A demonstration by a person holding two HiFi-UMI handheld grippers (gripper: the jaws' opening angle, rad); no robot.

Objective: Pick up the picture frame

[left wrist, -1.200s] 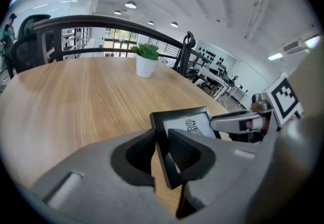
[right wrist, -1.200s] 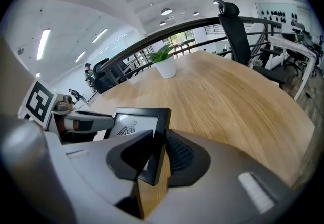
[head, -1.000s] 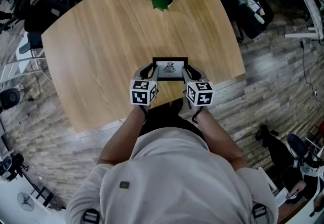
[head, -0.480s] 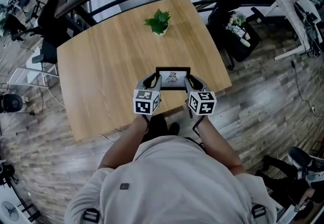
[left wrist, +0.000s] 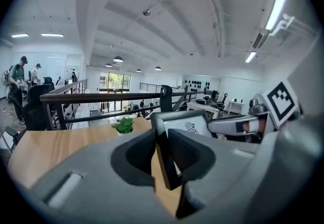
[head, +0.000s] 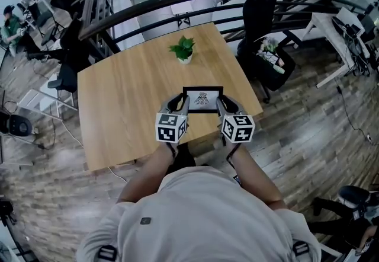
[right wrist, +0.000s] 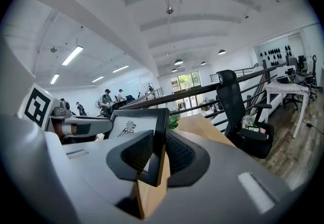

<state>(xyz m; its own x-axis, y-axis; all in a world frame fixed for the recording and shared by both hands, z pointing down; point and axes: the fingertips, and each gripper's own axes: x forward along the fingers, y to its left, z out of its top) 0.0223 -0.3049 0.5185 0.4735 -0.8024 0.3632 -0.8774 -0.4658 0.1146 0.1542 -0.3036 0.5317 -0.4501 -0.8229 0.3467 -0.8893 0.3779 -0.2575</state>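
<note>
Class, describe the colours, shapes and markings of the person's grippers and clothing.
The left gripper and right gripper are grey with black padded tongs. Each carries a white cube with black square markers. The person wears a pale short-sleeved shirt.

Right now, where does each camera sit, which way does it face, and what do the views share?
Head view: on the person's head, facing steeply down at the table; shows shoulders, forearms, left gripper, right gripper.
Left gripper view: on that gripper, facing the railing; its jaws clamp the picture frame.
Right gripper view: likewise, from the picture frame's other side.
All three share picture frame and potted plant.
</note>
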